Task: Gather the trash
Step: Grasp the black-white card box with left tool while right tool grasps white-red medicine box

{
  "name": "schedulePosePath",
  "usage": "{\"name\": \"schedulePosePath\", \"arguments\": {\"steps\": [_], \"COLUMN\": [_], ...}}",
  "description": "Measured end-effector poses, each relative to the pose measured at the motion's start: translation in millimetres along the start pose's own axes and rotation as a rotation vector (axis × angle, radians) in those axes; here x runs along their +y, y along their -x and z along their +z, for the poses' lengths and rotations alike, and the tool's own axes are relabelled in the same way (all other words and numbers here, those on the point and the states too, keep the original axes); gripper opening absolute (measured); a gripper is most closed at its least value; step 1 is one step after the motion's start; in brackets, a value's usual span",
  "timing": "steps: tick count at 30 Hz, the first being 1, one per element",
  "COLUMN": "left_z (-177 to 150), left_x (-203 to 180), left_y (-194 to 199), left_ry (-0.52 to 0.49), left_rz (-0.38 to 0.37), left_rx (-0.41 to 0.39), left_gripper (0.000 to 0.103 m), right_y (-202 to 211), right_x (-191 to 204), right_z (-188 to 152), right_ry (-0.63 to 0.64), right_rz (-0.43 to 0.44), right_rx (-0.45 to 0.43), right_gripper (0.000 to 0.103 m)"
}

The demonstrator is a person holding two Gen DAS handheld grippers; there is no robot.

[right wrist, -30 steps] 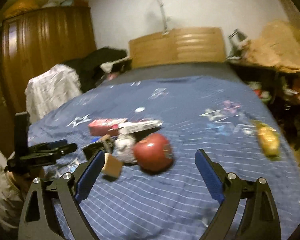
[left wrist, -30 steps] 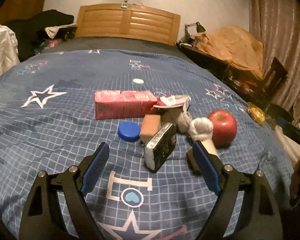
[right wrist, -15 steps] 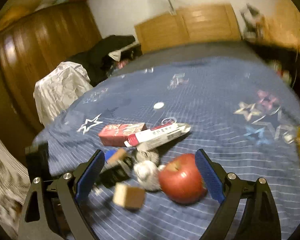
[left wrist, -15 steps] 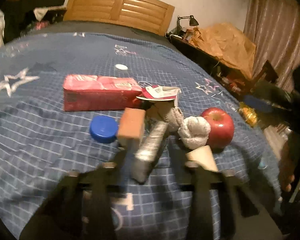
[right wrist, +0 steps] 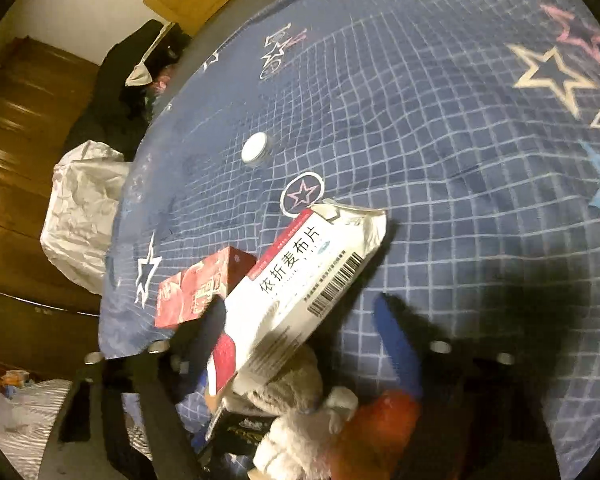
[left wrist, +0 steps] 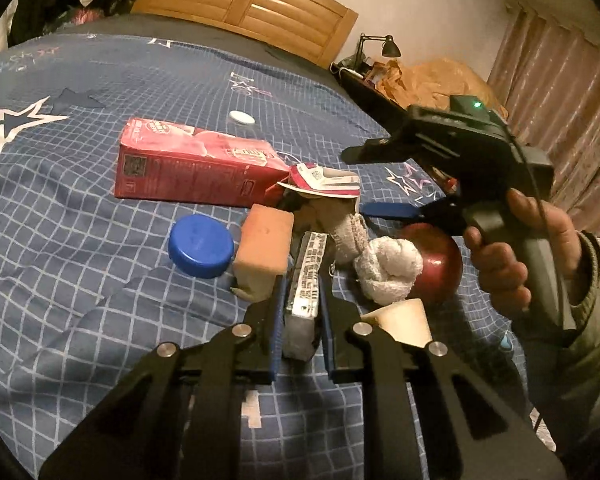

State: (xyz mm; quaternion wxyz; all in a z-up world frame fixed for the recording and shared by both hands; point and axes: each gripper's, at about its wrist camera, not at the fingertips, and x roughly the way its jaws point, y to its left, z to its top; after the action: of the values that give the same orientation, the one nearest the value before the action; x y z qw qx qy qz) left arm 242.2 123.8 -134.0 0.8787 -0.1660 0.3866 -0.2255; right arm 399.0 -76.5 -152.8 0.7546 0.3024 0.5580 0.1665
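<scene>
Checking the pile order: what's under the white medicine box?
The white medicine box lies tilted over the knotted white cloth, one end against the red carton. The bedspread beneath is hidden.

Both views were dim and warm-toned, lit by yellowish indoor light, with heavy fisheye bending and black vignetting round the rim. In the left wrist view the middle was fairly sharp; the grid lines of the bedspread (left wrist: 80,184) curved hard toward 9 o'clock, and the curtain (left wrist: 560,80) at 2 o'clock was soft. A small green light (left wrist: 477,104) glowed at 1 o'clock. The right wrist view was smeared by motion: the wardrobe (right wrist: 24,128) at 9 o'clock streaked, and the lower part from 4 to 7 o'clock sank into blurred dark shadow. The white box (right wrist: 300,280) at centre showed mild glare, its print still readable.
</scene>
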Motion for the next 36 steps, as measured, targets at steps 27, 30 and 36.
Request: {"name": "schedulePosePath", "arguments": {"steps": [27,30,36], "left_z": [-70,-74,-76], "left_x": [-11,-15,-31], "left_y": [80,68,61], "left_ry": [0.002,-0.010,-0.086], "left_rz": [-0.039,0.071,0.169], "left_rx": [-0.023,-0.057,-0.069], "left_gripper": [0.013,0.015,0.021], "right_y": [224,196,168], "right_x": [-71,-84,-100], "right_z": [-209,-217,-235], "right_ry": [0.390,0.386,0.296], "right_rz": [-0.234,-0.289,-0.197], "right_rx": [-0.113,-0.108,-0.108], "right_gripper": [0.020,0.021,0.035]}}
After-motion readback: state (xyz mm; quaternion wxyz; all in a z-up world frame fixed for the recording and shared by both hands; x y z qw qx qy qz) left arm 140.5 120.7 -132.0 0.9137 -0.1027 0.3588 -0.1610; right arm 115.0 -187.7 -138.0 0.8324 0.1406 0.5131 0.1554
